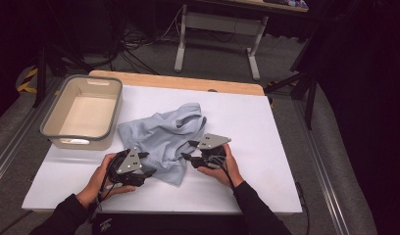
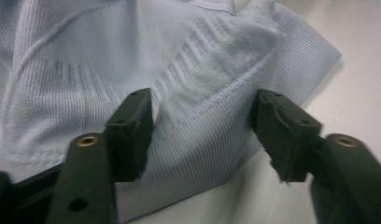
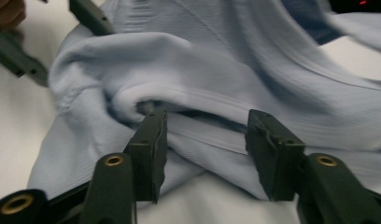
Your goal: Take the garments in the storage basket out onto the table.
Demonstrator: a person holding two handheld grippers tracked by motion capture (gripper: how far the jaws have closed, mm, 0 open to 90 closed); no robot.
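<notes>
Two grippers work one garment: a pale blue ribbed knit top (image 1: 166,137) lying crumpled at the centre of the white table (image 1: 266,127), with an empty beige plastic tub (image 1: 85,112) standing at about ten o'clock from it, near but apart.

Left gripper (image 1: 139,164): set at the garment's seven o'clock edge. Its own view shows the jaws apart, straddling a hemmed corner of the knit top (image 2: 193,93); the pads do not press on the cloth, and bare table shows under the right-hand jaw. Judgement: the position suits taking the hem edge, a firm double layer.

Right gripper (image 1: 190,152): set at the garment's five o'clock side, facing inward. Its jaws stand apart around a rolled fold of the knit top (image 3: 226,88); the left-hand pad lies against the roll, the other stands clear, so nothing is clamped. Judgement: both hands appear placed to lift opposite parts of the near edge and spread the cloth.

View comparison: the high view gives the overall layout, the tub and both of the person's hands, but hides the jaw tips behind the grey plates. The gripper views supply the jaw gaps and the rib and seam detail; the right gripper view also catches the left gripper (image 3: 62,28) at its eleven o'clock corner.
</notes>
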